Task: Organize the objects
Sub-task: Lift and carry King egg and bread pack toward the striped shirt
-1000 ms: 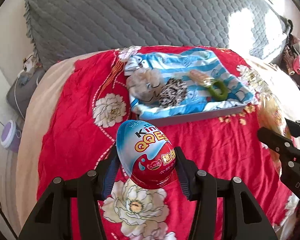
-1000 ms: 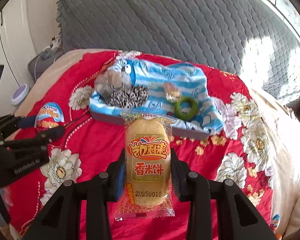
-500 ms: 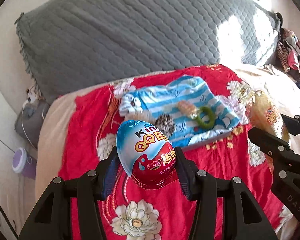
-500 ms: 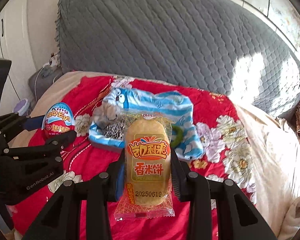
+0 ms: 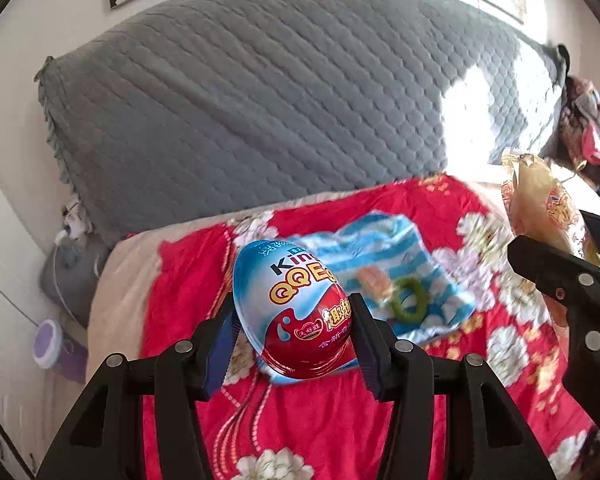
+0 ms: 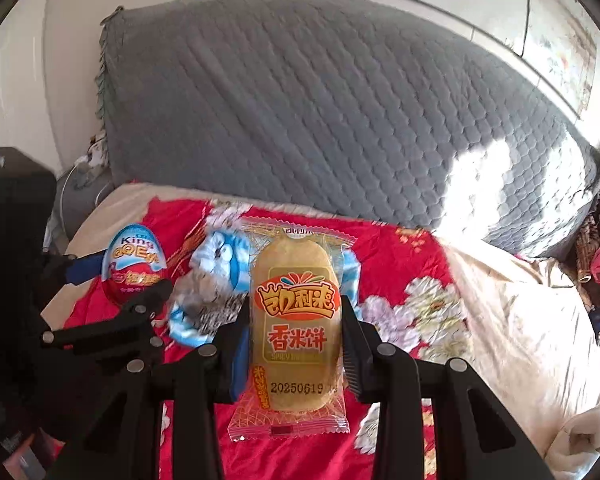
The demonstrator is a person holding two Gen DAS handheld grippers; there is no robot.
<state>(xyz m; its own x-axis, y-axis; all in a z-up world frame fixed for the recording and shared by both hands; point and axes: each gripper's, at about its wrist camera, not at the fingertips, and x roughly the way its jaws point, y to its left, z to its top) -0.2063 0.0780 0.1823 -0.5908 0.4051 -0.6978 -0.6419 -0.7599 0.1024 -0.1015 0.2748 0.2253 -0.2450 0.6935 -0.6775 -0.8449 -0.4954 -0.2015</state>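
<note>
L tool (image 5: 292,336) clenched on egg-shaped choc pack (image 5: 288,308), blue top & red bottom, upright, pinched at its lower half by both blue pads. R tool (image 6: 294,344) clenched on rice cracker pkt (image 6: 294,332), clear wrapper w/ orange label, upright; pads press on its two long sides, bottom seal hangs below the fingers.

Both held up in the air over the bed, clear of the red floral cover (image 5: 340,412). From L tool: R tool w/ pkt at far right edge, only partly seen. From R tool: L tool w/ egg at left, a bit ahead, well apart from the pkt.

Ahead of & below L tool, slightly right: blue-striped tray cloth (image 5: 380,252) on the cover, blurred. On it a green ring (image 5: 409,300) and, touching its left side, a small wrapped sweet (image 5: 374,280). From R tool same cloth sits straight ahead, mostly hidden behind pkt; grey fluffy thing (image 6: 204,292) on its left part, blurred, can't tell what exactly.

Beyond the cloth, past both tools: big grey quilted headboard cover (image 6: 320,112), sun patch on its right. Beige sheet (image 6: 520,312) right of R tool. Purple-white round item (image 5: 48,344) low at far left of L tool, off the bed. Heap of clothes (image 5: 588,136) far right.
</note>
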